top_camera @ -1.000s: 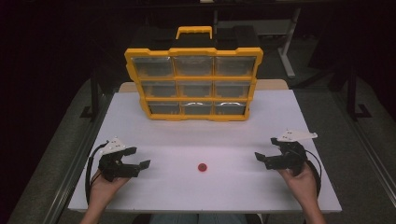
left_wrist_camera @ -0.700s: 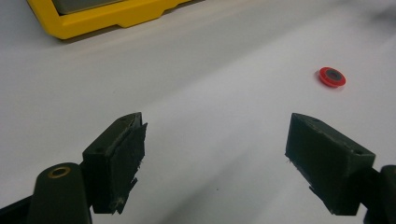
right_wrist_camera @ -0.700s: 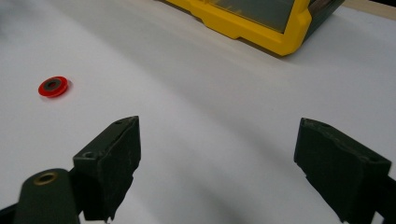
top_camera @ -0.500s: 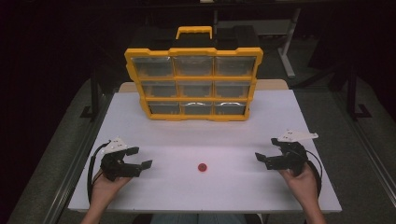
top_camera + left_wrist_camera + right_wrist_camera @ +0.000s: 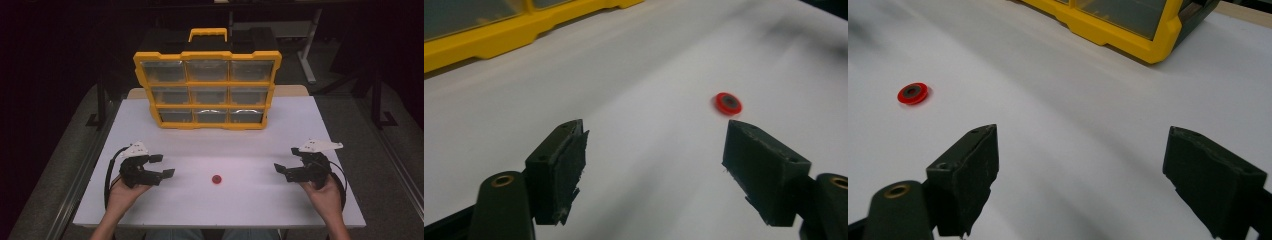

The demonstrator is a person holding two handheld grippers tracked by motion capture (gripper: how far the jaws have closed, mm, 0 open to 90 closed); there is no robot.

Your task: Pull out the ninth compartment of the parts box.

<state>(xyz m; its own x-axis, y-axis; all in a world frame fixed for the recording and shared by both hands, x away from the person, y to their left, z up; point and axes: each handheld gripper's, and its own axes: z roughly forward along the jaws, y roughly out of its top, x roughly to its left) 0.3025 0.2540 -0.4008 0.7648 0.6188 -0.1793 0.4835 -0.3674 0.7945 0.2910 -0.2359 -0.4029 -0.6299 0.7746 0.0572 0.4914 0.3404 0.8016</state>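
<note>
High view: white table (image 5: 220,210) in a dark room, grey floor either side; yellow case (image 5: 207,90) upright at the far edge; red disc (image 5: 216,179) lying flat, well in front of the case, between left gripper (image 5: 161,166) and right gripper (image 5: 281,170), both spread wide, empty.

Left gripper view: disc (image 5: 728,103) just beyond the right-hand jaw, untouched; case (image 5: 499,30) far off at upper left.

Right gripper view: disc (image 5: 913,93) far left of the gaping jaws; case (image 5: 1128,22) behind.

- The left gripper (image 5: 166,165) was held low at the left of the high view, jaws spread wide apart and pointed toward the middle.
- The left hand (image 5: 122,192) was wrapped around its body from below, forearm entering from the bottom edge.
- The right gripper (image 5: 281,169) was held low at the right, jaws likewise spread wide and pointed inward.
- The right hand (image 5: 322,192) was closed around its rear.
- Nothing was gripped between either pair of jaws.
</note>
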